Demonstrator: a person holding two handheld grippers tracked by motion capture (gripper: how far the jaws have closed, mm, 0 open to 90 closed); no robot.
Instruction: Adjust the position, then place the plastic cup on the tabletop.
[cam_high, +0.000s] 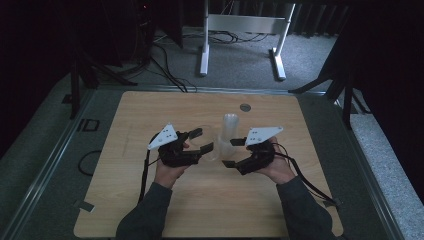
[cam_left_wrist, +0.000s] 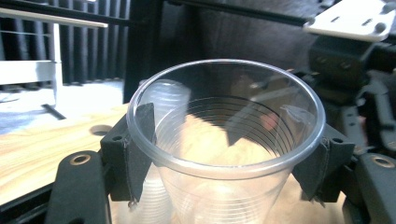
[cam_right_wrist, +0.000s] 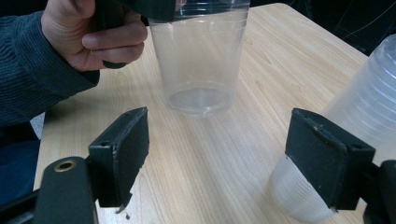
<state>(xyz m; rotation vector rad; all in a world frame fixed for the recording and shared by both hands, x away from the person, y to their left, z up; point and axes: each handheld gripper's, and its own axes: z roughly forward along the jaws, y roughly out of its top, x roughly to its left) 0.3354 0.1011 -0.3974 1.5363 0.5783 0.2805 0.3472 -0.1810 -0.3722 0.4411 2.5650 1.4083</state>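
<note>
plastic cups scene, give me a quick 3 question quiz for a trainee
1. True or false: the left gripper is clamped on a clear cup just under its rim.
2. Which gripper has its jaws open with nothing between them?
3. How does the stack of cups sit on the table: A) mouths down, B) on its side, C) mouths up?

Key
1. True; both pads press the cup's wall.
2. The right gripper; bare table shows between its pads.
3. A; closed ends point up, and it stands beside the right gripper.

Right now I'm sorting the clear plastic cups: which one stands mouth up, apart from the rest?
The single clear cup clamped in the left claw stands mouth up; the other cups form a nested, mouth-down stack beside it.
</note>
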